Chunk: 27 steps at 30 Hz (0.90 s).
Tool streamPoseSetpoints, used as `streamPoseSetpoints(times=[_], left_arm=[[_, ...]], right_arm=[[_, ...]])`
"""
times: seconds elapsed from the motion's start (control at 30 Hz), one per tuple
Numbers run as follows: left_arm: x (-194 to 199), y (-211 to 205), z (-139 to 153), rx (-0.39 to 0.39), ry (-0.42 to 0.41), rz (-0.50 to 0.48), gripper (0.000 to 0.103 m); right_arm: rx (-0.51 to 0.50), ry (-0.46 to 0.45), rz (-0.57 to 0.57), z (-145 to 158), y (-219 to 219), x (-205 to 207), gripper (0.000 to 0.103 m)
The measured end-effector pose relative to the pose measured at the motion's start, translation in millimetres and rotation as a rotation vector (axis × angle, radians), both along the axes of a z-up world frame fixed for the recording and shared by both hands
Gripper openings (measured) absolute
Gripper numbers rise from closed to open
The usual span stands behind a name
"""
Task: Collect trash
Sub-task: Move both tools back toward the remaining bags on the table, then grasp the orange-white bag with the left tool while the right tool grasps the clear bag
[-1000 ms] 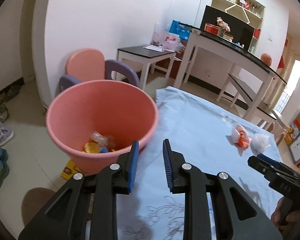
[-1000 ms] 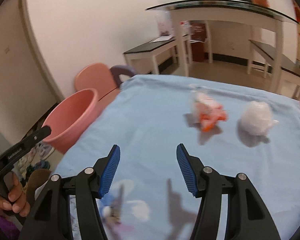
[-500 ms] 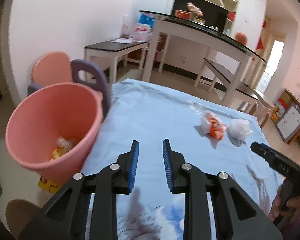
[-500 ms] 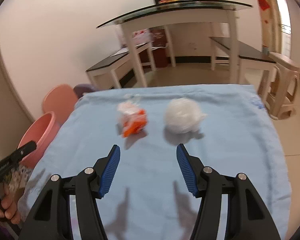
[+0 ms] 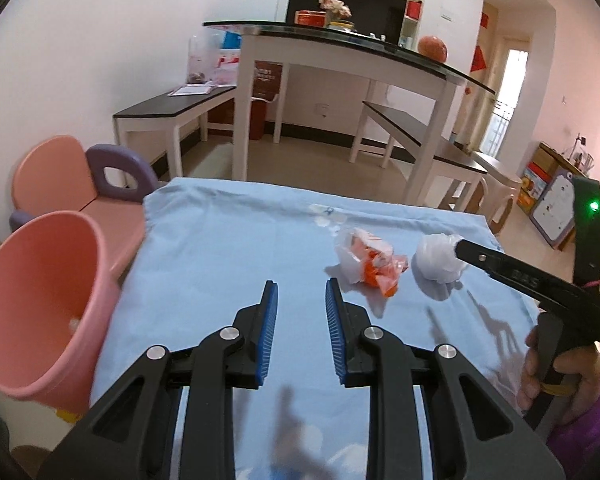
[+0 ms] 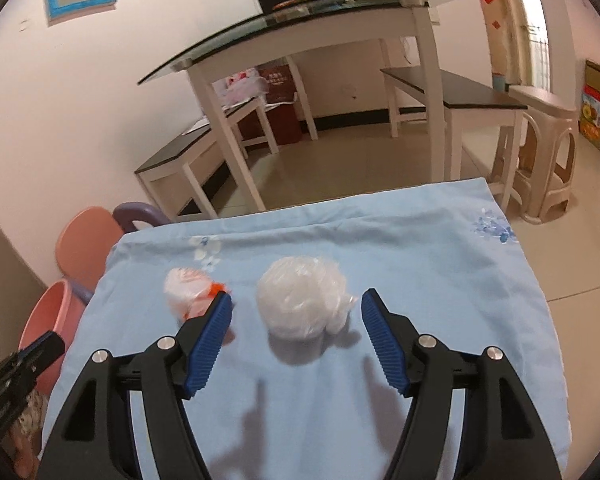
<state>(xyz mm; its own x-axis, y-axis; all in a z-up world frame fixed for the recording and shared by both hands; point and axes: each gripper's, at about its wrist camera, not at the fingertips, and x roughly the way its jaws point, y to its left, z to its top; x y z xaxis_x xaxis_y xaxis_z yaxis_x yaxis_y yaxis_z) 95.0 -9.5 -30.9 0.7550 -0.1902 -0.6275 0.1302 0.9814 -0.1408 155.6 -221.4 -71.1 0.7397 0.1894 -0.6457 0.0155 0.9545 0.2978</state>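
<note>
R gripper [image 6: 296, 340] was spreading its jaws, nothing pinched; white plastic wad [image 6: 302, 298] lay on the blue-clothed worktop [image 6: 440, 280] just beyond its tips. Orange-white wrapper [image 6: 190, 292] sat to the wad's left, near it. L gripper [image 5: 298, 326] hung part-spread, empty. Pink bin [image 5: 40, 300] stood off the worktop's left edge.

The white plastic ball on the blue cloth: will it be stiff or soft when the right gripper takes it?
The white plastic ball looks like crumpled thin film, so probably soft and light. It may flatten between the opening right gripper pads, and its rounded shape could roll or slide if nudged.
</note>
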Motion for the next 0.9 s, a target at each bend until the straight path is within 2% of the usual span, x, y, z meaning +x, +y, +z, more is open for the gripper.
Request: streamPoseSetpoints(times=[0.23,0.3,0.33,0.5,0.6,0.9], left_arm=[[32.0,-12.1,-11.1,-0.058,0.059,-0.044,0.025],[41.3,-16.9,-13.9,-0.069,0.073,-0.049,0.029],[46.2,-18.8,-15.2,-0.081,0.081,-0.049,0.035],[66.0,-22.9,-20.4,-0.144,0.113,-0.040,0.036],[80.4,-25.7,-23.9,-0.174,0.138,-0.024,0.036],[121.0,-21.9,-38.7,-0.305,0.221,0.022,0.036]], right_arm=[[0.020,0.031,-0.009,-22.7,-4.9,15.3,0.066],[0.052,0.035,-0.006,-25.5,-9.0,17.2,0.066],[0.059,0.037,-0.007,-26.3,-10.2,17.9,0.066],[0.067,0.043,0.024,-27.7,-8.5,18.7,0.049],[0.048,0.039,0.036,-26.6,-5.1,17.1,0.043],[0.059,0.056,0.049,-28.6,-7.2,19.3,0.042]])
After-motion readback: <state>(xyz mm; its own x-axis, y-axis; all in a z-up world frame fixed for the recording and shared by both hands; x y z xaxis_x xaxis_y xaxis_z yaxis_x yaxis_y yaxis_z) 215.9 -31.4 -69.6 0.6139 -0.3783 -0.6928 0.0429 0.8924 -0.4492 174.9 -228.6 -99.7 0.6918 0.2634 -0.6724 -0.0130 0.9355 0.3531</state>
